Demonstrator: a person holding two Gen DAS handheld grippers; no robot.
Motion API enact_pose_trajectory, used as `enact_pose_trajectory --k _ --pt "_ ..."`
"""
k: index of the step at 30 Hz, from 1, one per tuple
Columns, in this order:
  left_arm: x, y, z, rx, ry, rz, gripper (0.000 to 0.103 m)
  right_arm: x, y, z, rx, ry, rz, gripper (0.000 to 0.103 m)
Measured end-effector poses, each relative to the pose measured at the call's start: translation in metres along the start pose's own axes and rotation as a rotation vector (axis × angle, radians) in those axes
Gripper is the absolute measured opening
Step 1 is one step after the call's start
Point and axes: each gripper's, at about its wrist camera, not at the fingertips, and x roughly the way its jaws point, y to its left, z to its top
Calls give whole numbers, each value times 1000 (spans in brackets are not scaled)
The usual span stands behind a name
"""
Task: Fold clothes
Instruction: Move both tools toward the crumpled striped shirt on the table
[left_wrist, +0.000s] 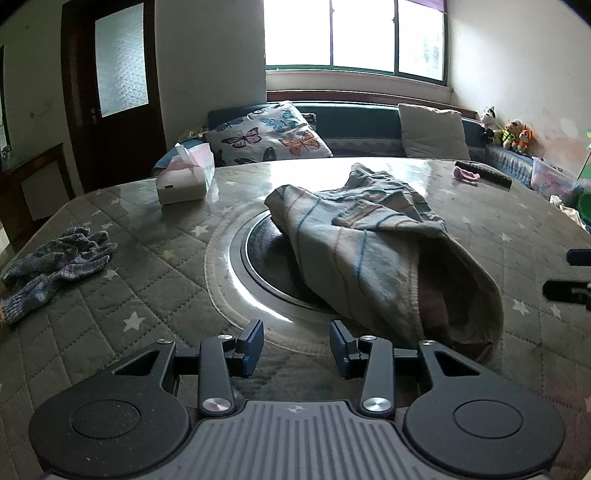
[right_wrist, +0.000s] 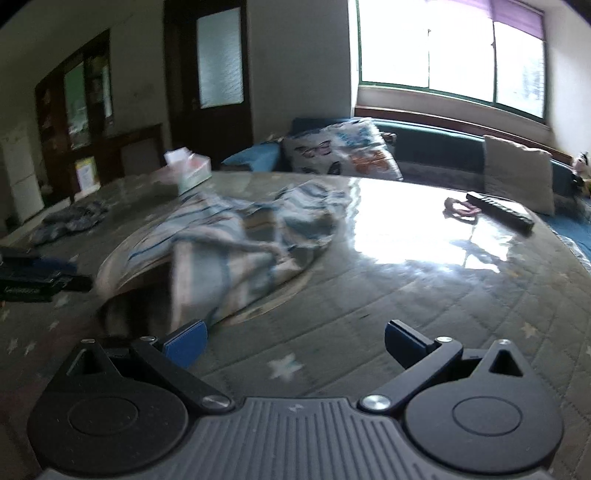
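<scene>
A crumpled striped garment, pale blue-grey with thin stripes, lies heaped over a round recessed disc in the middle of the quilted table. My left gripper hovers open at the near edge of the disc, just left of the garment's hem, holding nothing. In the right wrist view the same garment appears blurred at centre left. My right gripper is open wide and empty, its left fingertip close to the garment's near edge. Its tips also show at the right edge of the left wrist view.
A pair of knitted gloves lies at the table's left. A tissue box stands at the back left. A dark remote and a pink item lie at the far right. A sofa with cushions is behind the table.
</scene>
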Motion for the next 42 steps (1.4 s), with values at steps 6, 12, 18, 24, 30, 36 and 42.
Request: enact_pose_trajectory --k 6,12,18,24,30,36,42 --pt "-6 -11 -7 12 12 -4 42 -10 -8 -13 20 28 -33 103" --pt "-12 -22 -14 24 25 -8 42 2 69 -18 -28 101 -99 103" --pt "-16 -33 -21 40 36 -9 42 4 76 -24 -27 137 -16 103" --pt "-19 -41 -24 57 47 -7 42 1 67 -29 -48 146 34 103" --pt "-20 -46 -27 66 62 -9 42 -2 70 -31 -43 163 37 103" --pt "-20 -49 -28 66 66 -12 42 -2 74 -31 -54 174 32 103" --pt "-20 -52 -29 72 76 -26 42 -1 76 -32 -55 167 13 103"
